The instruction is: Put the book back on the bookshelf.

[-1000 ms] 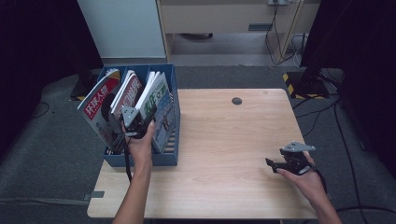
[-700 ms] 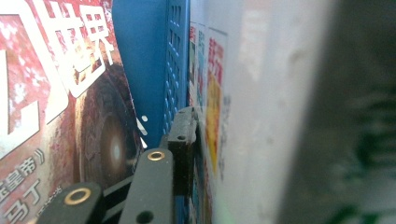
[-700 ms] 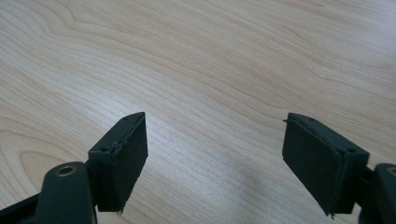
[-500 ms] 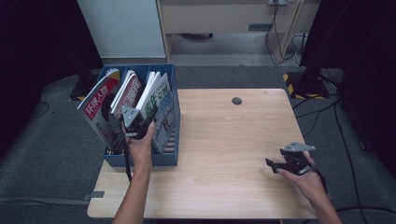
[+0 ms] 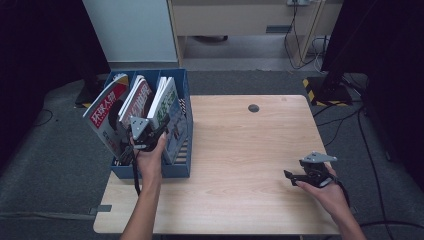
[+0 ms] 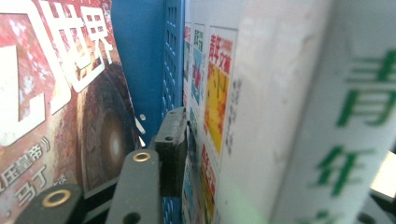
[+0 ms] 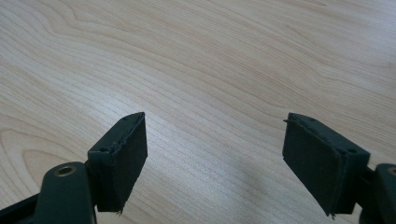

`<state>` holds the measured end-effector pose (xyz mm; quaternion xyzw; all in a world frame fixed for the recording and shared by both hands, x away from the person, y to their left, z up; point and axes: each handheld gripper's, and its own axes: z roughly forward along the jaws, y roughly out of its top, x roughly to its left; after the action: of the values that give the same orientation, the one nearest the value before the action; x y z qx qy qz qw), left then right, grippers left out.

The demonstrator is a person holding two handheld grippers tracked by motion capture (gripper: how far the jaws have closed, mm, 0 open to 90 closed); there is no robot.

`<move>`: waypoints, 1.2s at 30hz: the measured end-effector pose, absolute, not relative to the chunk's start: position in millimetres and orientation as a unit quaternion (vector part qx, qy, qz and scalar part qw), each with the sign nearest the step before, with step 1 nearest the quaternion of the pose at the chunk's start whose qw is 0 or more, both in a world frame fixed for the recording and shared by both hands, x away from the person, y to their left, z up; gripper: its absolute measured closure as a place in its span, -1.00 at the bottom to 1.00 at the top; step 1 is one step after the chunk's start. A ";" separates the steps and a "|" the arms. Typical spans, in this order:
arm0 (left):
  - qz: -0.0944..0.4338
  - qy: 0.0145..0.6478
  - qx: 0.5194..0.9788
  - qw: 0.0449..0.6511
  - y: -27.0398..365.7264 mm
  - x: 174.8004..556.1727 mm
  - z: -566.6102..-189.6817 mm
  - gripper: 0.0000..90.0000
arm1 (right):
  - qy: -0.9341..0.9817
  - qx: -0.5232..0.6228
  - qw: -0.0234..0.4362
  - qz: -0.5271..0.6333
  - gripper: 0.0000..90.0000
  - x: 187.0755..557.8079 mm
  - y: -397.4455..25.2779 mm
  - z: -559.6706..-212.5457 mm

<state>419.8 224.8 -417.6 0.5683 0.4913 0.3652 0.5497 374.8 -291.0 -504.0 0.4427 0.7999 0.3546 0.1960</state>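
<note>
Landmark: blue file box (image 5: 176, 169), at the left edge of your wooden table (image 5: 240, 150).

1. Right gripper (image 5: 289, 176). Nearest you, well to the right of the box, low over bare table. The high view gives its grey plate and your hand behind it; the right gripper view gives what that one cannot: both black pads (image 7: 122, 161) spread wide, wood grain between them, nothing held or touched.

2. Left gripper (image 5: 161, 134). At the box's near half, your hand behind it. The high view places it against the green-and-white magazine (image 5: 170, 107) in the right compartment. The left gripper view adds the close detail: one jaw lies along the cover of that thick magazine, just beside a blue divider (image 6: 154, 65); the other jaw is hidden behind it, so you cannot tell whether the grip is closed.

3. Red magazine (image 5: 105, 117). Left compartment, tilted outward.

4. Second red magazine (image 5: 137, 97). Middle compartment, leaning left.
</note>
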 end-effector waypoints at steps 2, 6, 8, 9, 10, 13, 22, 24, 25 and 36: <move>0.364 0.493 0.567 0.551 226.2 418.6 -418.6 0.18 | 0.800 0.442 0.195 0.354 -0.50 374.8 -290.9 -503.7; 0.363 0.493 0.567 0.551 228.6 416.1 -419.3 0.10 | 0.800 0.443 0.194 0.354 -0.50 374.6 -290.6 -503.6; 0.362 0.493 0.568 0.551 229.8 414.7 -419.6 0.07 | 0.800 0.443 0.194 0.354 -0.50 374.6 -290.6 -503.6; 0.362 0.492 0.568 0.551 230.3 414.3 -419.6 0.07 | 0.800 0.443 0.194 0.354 -0.50 374.6 -290.5 -503.7; 0.362 0.492 0.569 0.551 230.7 413.6 -419.5 0.06 | 0.800 0.444 0.194 0.354 -0.50 374.5 -290.3 -503.7; 0.362 0.492 0.568 0.552 231.9 412.4 -419.6 0.02 | 0.802 0.441 0.194 0.353 -0.51 374.7 -290.0 -504.4; 0.355 0.487 0.579 0.549 232.3 409.8 -419.4 -0.10 | 0.802 0.441 0.195 0.353 -0.51 374.1 -289.7 -503.5; 0.354 0.485 0.580 0.550 232.4 408.2 -419.0 -0.12 | 0.800 0.444 0.194 0.354 -0.51 373.9 -289.4 -503.2; 0.357 0.484 0.579 0.549 232.7 407.8 -418.7 -0.14 | 0.801 0.443 0.194 0.354 -0.51 374.0 -289.6 -503.1; 0.367 0.470 0.595 0.539 230.1 393.2 -415.5 -0.26 | 0.801 0.441 0.193 0.356 -0.52 373.5 -289.6 -502.3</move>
<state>393.2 230.1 -415.5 0.5955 0.4695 0.3666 0.5391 373.5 -289.6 -502.3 0.4411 0.8010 0.3556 0.1934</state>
